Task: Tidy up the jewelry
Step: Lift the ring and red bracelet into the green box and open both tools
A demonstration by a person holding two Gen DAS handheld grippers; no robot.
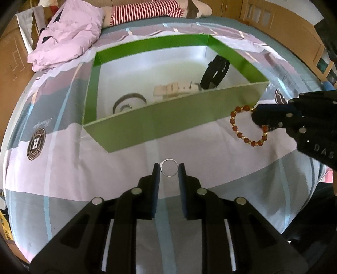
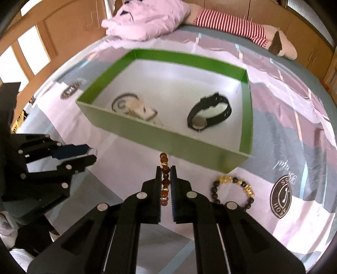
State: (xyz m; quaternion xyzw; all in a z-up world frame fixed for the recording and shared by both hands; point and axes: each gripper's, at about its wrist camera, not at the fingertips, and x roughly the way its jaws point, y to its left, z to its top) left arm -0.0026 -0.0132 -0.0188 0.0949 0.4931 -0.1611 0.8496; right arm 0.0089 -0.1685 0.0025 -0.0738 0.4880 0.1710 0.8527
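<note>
Left wrist view: the left gripper (image 1: 169,170) holds a thin silver ring (image 1: 169,167) between its two fingertips, above the striped bedsheet (image 1: 63,172); the fingers touch the ring on both sides, so the tool is closed on it. At 12 o'clock from the ring lies the green box (image 1: 151,118), open-topped with a white floor. Inside it, a black watch (image 1: 213,72) stands at 1 o'clock, a pale strap piece (image 1: 168,89) lies near the centre, and a dark-rimmed round item (image 1: 128,102) sits at 11 o'clock, partly hidden by the near wall. At 2 o'clock the right gripper (image 1: 258,117) grips a bracelet of red-brown and gold beads (image 1: 242,128), which hangs outside the box, just beside its near right corner.

Right wrist view: the right gripper (image 2: 166,168) is closed on the bead bracelet (image 2: 164,166), seen edge-on between the fingers, with a few beads projecting past the tips. A second bracelet of black and gold beads (image 2: 233,181) lies on the sheet at 3 o'clock, near the box's front wall. The left gripper (image 2: 90,152) enters at 9 o'clock with the ring at its tip. A pink jacket (image 2: 147,19) and a red-striped soft toy (image 2: 231,22) lie beyond the box at 12 o'clock.
</note>
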